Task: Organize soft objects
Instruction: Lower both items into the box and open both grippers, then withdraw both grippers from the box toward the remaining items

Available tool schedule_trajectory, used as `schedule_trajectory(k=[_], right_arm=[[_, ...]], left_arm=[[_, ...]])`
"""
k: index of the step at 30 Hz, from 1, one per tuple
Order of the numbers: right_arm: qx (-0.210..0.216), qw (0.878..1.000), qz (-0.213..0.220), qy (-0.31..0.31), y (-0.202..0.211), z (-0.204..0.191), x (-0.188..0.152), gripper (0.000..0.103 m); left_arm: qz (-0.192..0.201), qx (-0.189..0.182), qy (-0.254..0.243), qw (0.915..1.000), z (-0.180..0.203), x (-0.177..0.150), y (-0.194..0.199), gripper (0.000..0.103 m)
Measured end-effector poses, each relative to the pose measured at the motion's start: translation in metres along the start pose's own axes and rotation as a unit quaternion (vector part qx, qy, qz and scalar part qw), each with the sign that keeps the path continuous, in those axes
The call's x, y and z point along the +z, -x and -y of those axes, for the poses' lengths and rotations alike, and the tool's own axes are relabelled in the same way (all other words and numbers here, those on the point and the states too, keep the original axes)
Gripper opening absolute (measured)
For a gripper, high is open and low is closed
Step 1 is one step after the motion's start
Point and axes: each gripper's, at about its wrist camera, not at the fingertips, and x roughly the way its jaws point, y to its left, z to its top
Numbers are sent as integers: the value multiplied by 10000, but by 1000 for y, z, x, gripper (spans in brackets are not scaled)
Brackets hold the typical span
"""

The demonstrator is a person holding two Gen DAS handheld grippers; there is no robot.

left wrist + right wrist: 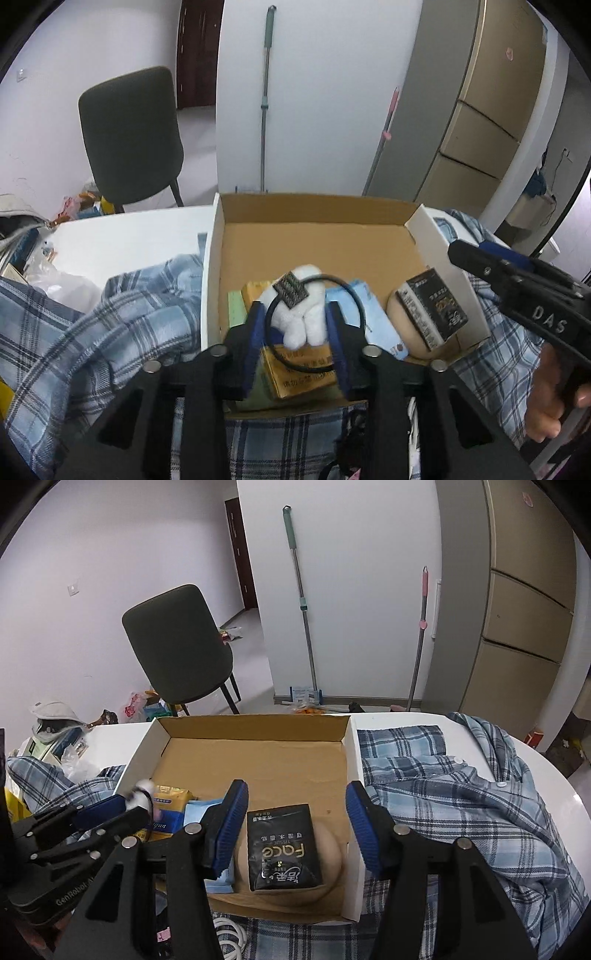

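left gripper pinches a small white plush toy, blue pads pressed on both its sides. a black loop cord and a dark tag hang off the toy. it is held just above the near-left part of the cardboard box, over a yellow pack and a light blue pack. my read: the toy is on its way down into the box, held low so it lands on the packs and doesn't bounce out.

right gripper has jaws spread wide, holding nothing. it hovers over the black tissue pack, which lies on a beige cushion-like thing at the near-right of the box. looks like that one is already placed and the gripper is free for the next item.

far half of the box is bare, so there's room. the plaid shirt is spread on the white table to the right of the box and bunched on the left too, part of it under the box's near edge. likely the next soft thing to sort; it's big and floppy, probably needs both grippers.

risk: loop cord may snag on a pad at release.
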Motion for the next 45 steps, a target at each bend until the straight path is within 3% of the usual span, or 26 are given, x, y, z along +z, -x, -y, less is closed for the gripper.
schedule_trajectory(k=[2,8,13,21,27,29,32,35,37,42,45], right_arm=[[27,10000,-19,50,-3,-4,2,54],[60,9999,53,70,4,-7,3,54],[95,9995,307,14,23,-9,9,54],[60,9928,1198,-55,98,-19,26,54],[8,9890,1465,205,136,-27,17,54],[42,9883,1510,214,145,-26,10,54],[88,9878,1542,207,152,-25,-5,55],[86,9880,1532,196,155,-24,-23,55],[108,9885,1498,175,153,-24,-33,55],[252,9872,1553,252,149,-27,-57,60],[258,9847,1699,302,146,-25,-71,62]], left_arm=[[42,19,-31,10000,1,0,1,61],[270,36,8,9996,2,3,14,61],[851,35,30,9964,3,11,47,61],[1765,-20,-120,9842,19,16,118,61],[2292,-112,-189,9731,27,9,166,62],[2490,-168,-292,9679,30,1,181,69],[2663,-140,-376,9631,34,-13,192,73],[2718,-181,-404,9613,34,-29,196,87],[2779,-182,-363,9597,33,-39,198,88],[2767,-132,-465,9597,33,-61,189,101],[2716,-181,-304,9617,26,-72,177,102]])
